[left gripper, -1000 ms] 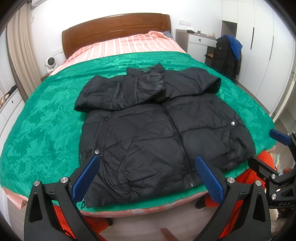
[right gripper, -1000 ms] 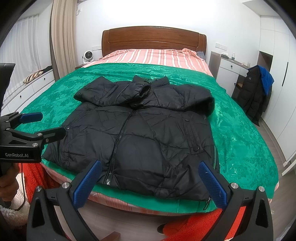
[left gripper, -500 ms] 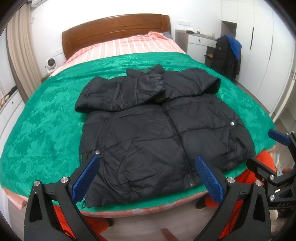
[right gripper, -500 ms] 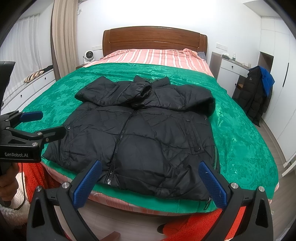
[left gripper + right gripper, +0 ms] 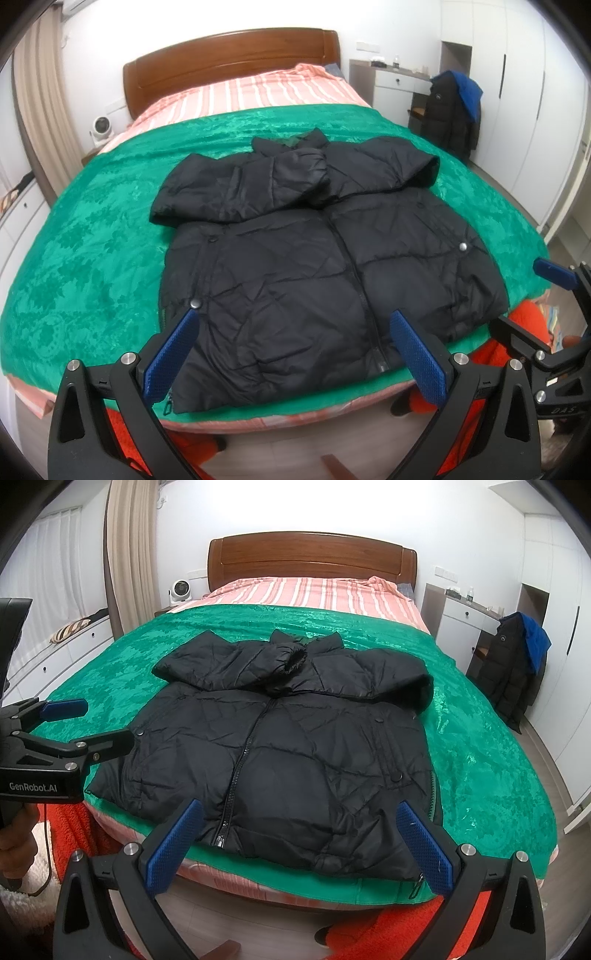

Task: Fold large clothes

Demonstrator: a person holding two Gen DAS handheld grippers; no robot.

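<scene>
In the right wrist view, white letters reading "GenRobot.AI" stand on the black body of the left gripper [image 5: 77,720], at the left edge of the picture. In the left wrist view, the black body of the right gripper [image 5: 532,295] bears small letters that look like "DAS" near the bottom right corner; they are too small to be sure. No other writing can be read.

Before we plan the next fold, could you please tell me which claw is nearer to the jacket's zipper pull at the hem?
Left. The left claw frames the black quilted puffer jacket's zipper pull; the right claw sits further right.
</scene>
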